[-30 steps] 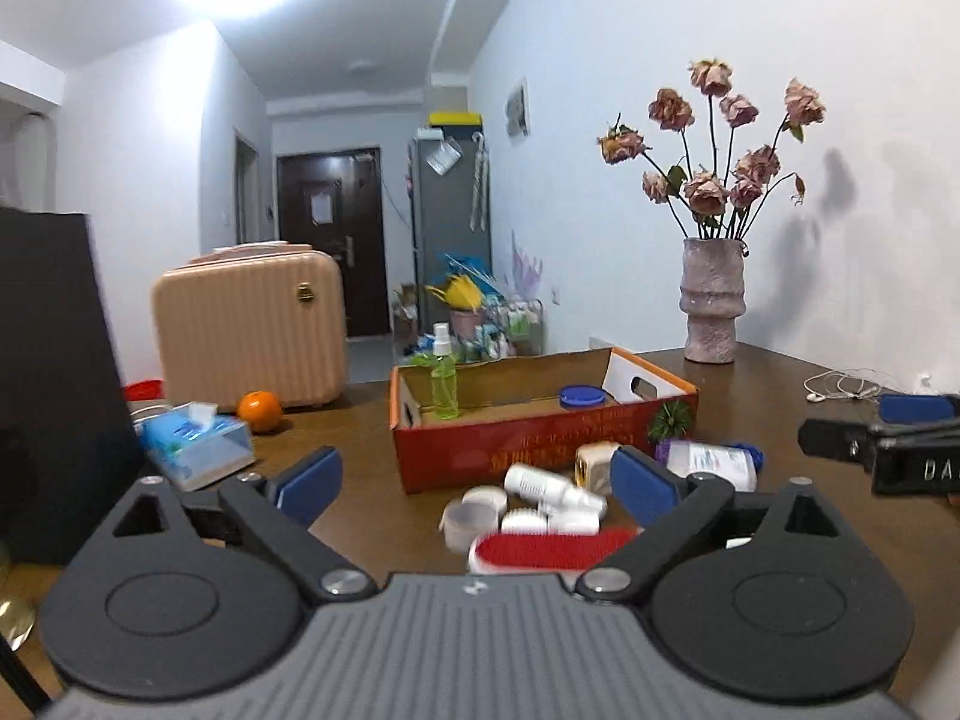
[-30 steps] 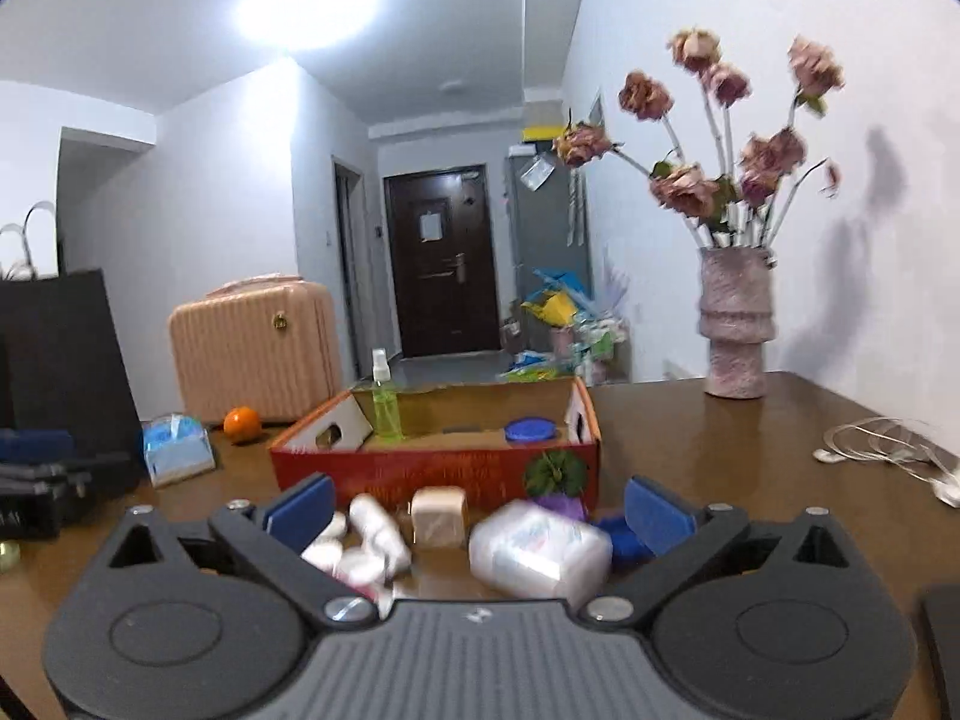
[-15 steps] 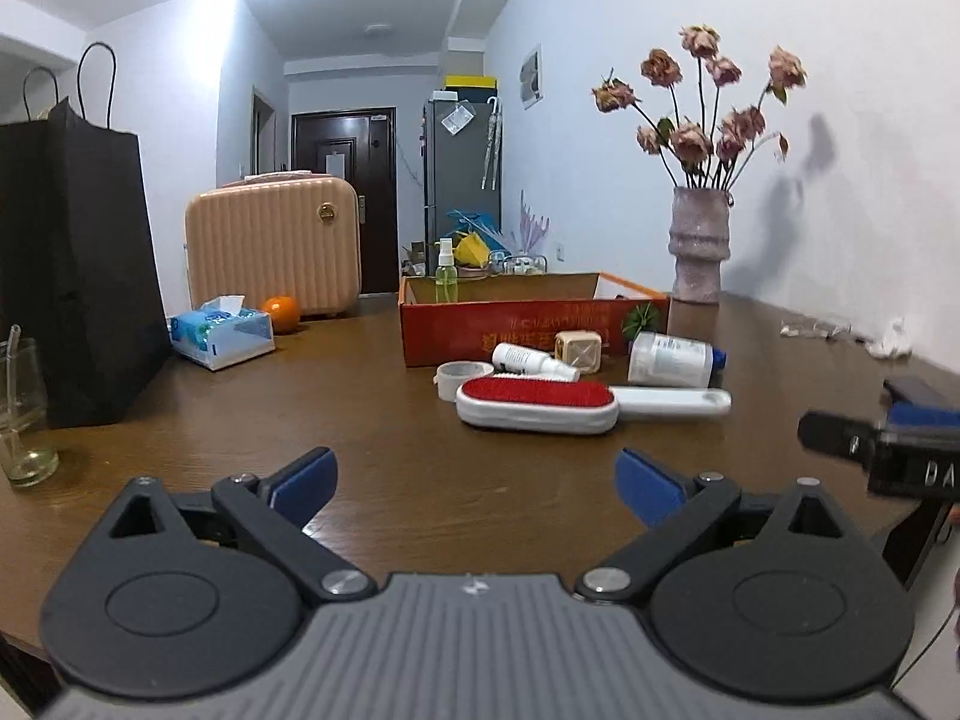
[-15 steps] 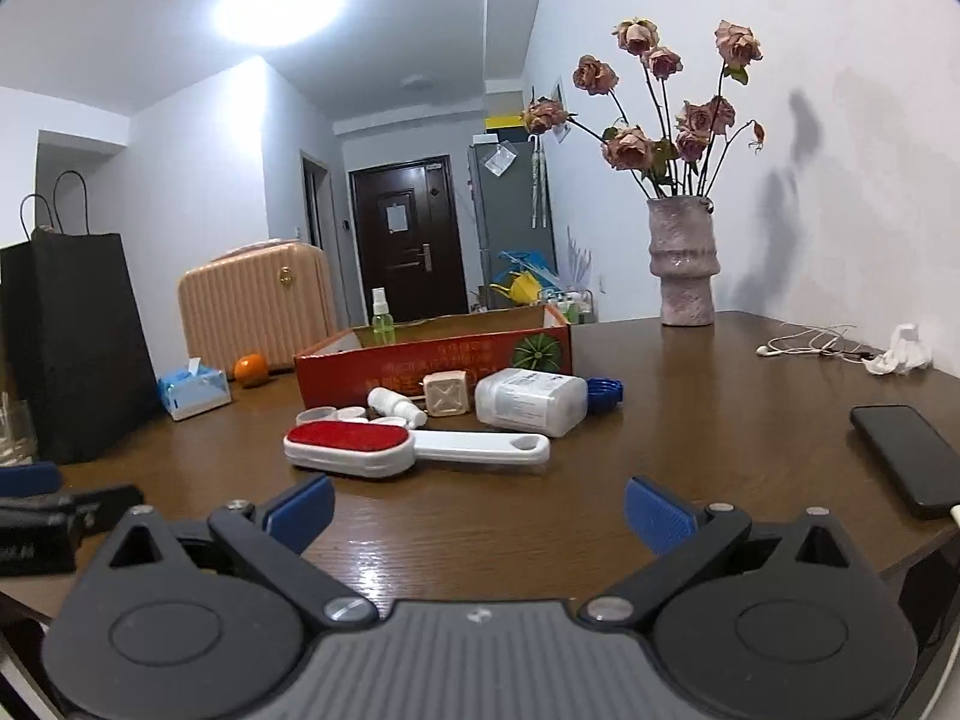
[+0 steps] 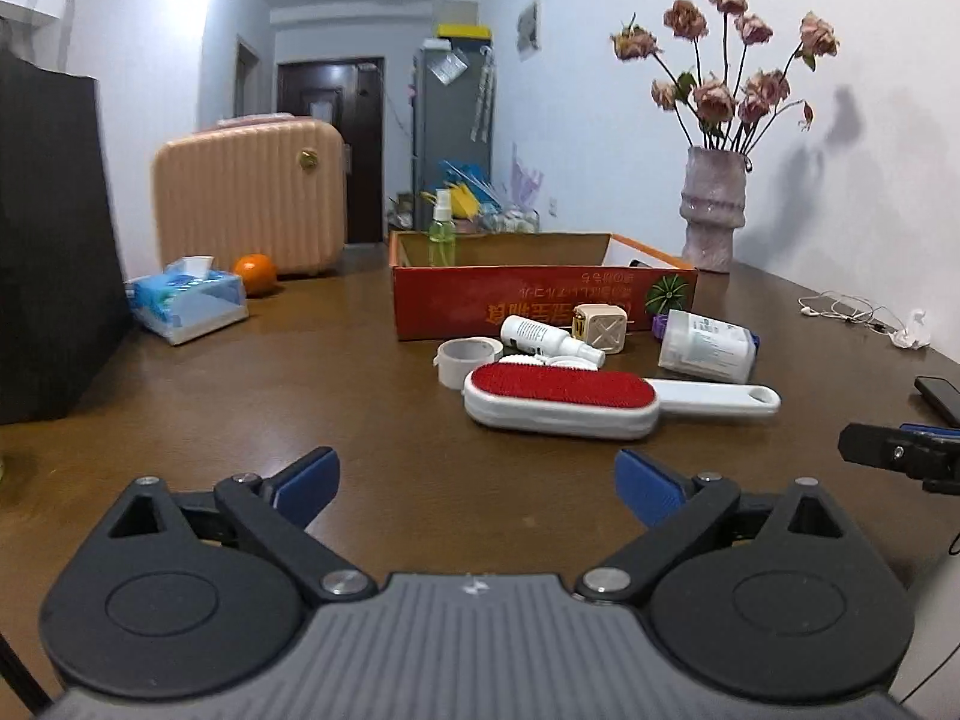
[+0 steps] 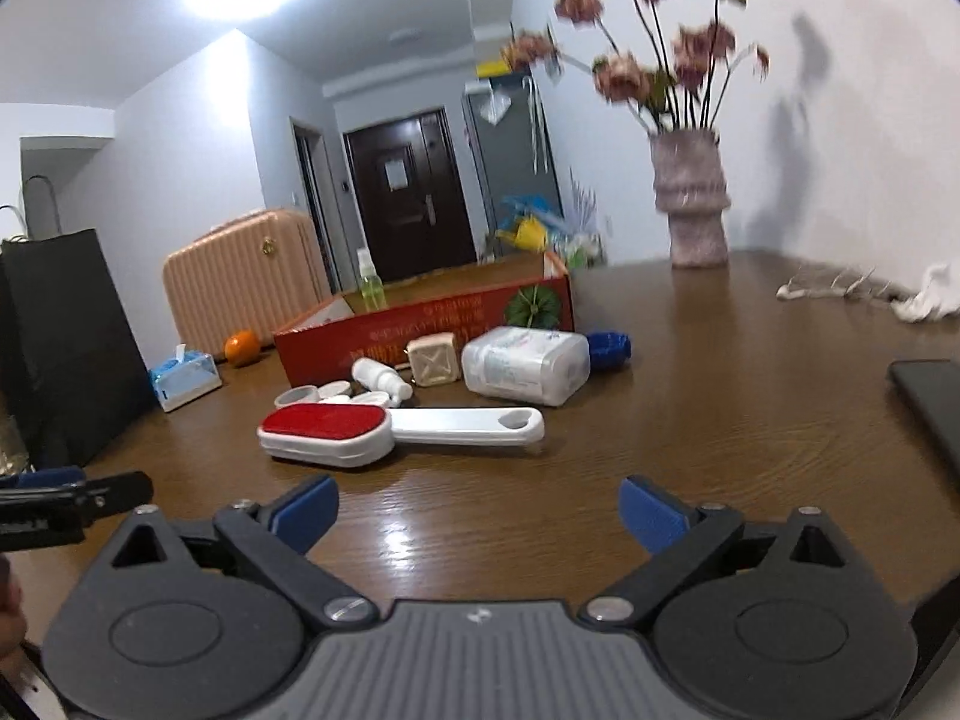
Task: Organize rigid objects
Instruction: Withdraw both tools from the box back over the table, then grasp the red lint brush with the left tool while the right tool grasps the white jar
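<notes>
Because the task is to sort rigid items, the brown table [image 5: 360, 360] carries a red cardboard box [image 5: 543, 300] at frame centre, presumably as the collecting container; a green spray bottle [image 5: 441, 234] already stands upright inside its left end. The loose items lie grouped just in front of the box, within reach of both tools. Largest of these is the lint brush [image 5: 561, 399], red pad facing up, white handle pointing to the right of the frame. Behind it at right, a white plastic jar [image 5: 705, 345] lies on its side. A small white bottle [image 5: 543, 337] also lies on its side, beside a beige cube [image 5: 600, 324] near the box wall. A tape roll [image 5: 468, 357] sits left of the brush.

The left gripper [image 5: 477, 474] hovers low over bare table at lower centre, level, jaws spread wide, holding nothing. The right gripper [image 6: 477, 504] is posed likewise, wide apart and empty, aimed toward the brush handle
</notes>
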